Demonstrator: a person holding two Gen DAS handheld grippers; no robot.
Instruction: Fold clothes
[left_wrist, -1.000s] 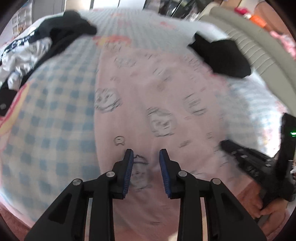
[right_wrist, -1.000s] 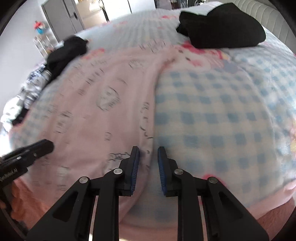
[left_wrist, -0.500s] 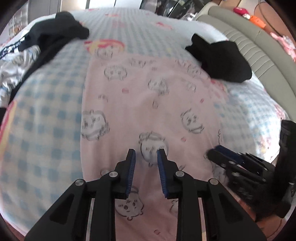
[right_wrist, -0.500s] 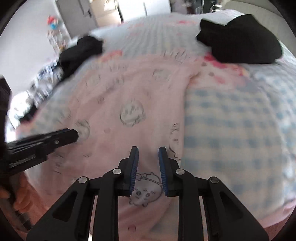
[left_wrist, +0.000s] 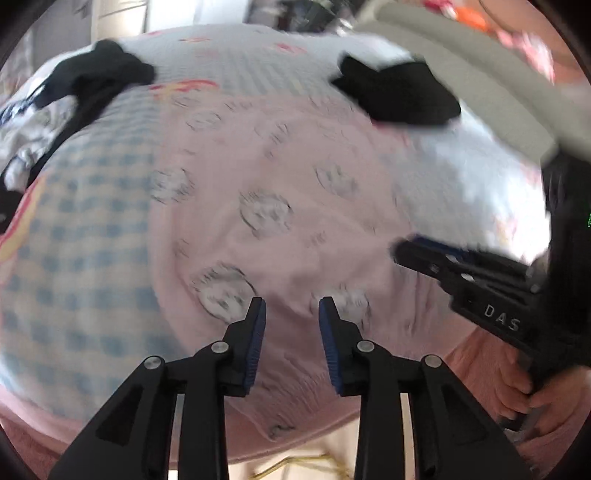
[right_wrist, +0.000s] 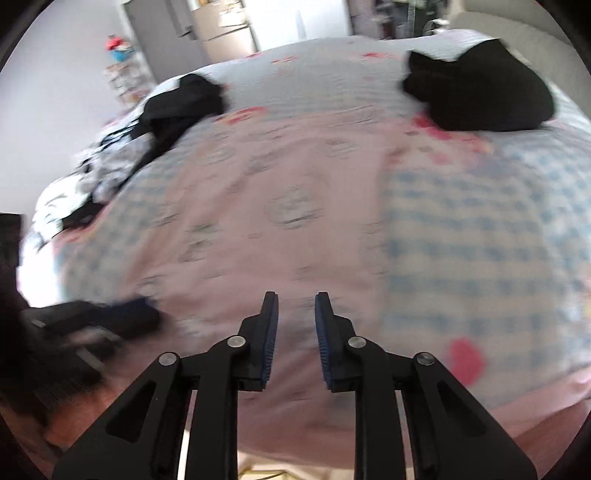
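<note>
Pale pink printed garment on a blue-and-white checked bedspread

The pink garment (left_wrist: 280, 206) carries grey cartoon faces; the checked bedspread (left_wrist: 77, 236) adds red and pink motifs. A folded black garment (right_wrist: 480, 96) lies far right, a black-and-white clothes heap (right_wrist: 147, 133) far left. Both grippers are black with blue pads (left_wrist: 258, 339). The headboard (left_wrist: 480, 85) is grey-beige.

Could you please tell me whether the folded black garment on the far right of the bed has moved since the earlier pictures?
No. The folded black garment still sits by the same red print on the checked bed cover.
</note>
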